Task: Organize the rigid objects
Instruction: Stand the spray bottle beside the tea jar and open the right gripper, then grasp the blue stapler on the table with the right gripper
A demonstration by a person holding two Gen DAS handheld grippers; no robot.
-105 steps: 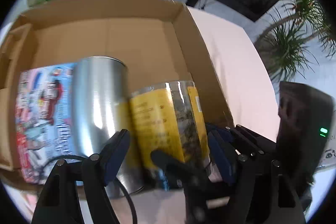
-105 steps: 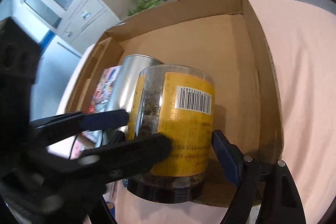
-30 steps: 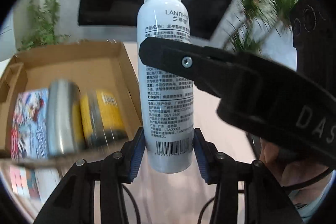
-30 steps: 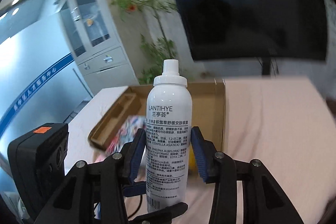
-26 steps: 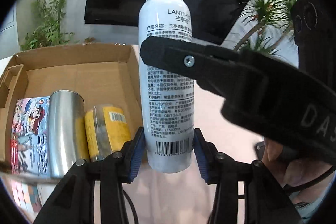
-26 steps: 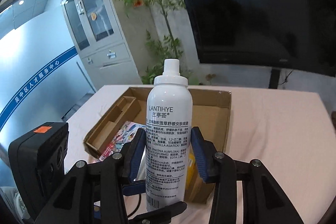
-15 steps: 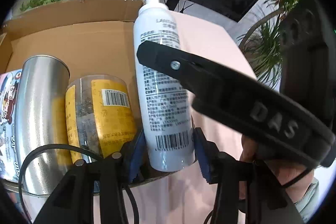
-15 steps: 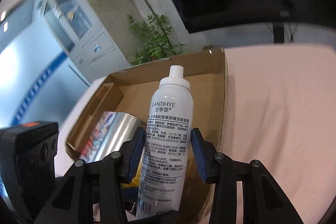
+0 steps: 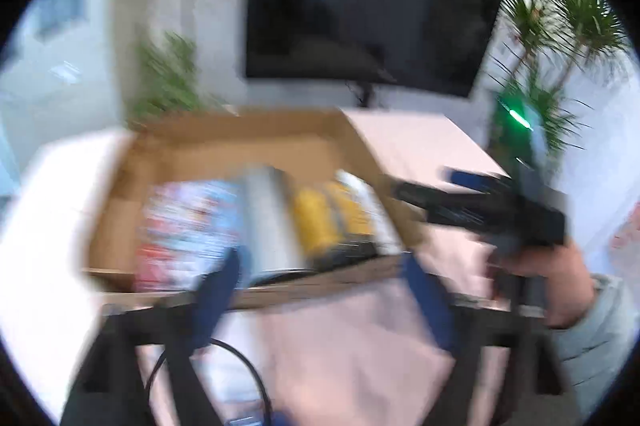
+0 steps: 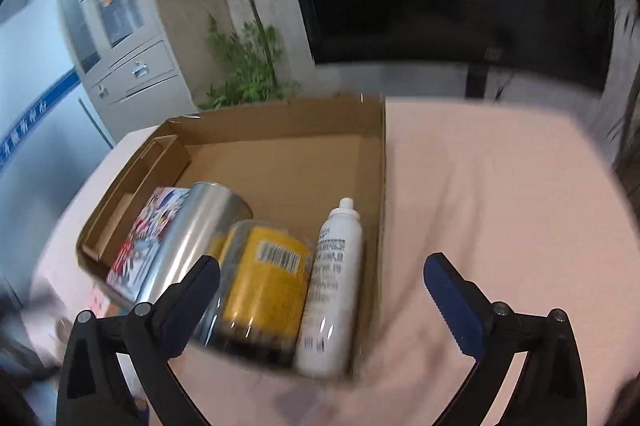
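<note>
Left wrist view is badly blurred, but your left tongs [image 9: 320, 290] stand apart and empty, their jaws having just opened, short of the cardboard box [image 9: 224, 134]. Right wrist view shows your right tongs [image 10: 320, 286] also just opened wide off the white spray bottle [image 10: 334, 290], which leans in the box beside the yellow can [image 10: 264, 282]; withdraw straight back so neither pad clips it.
</note>
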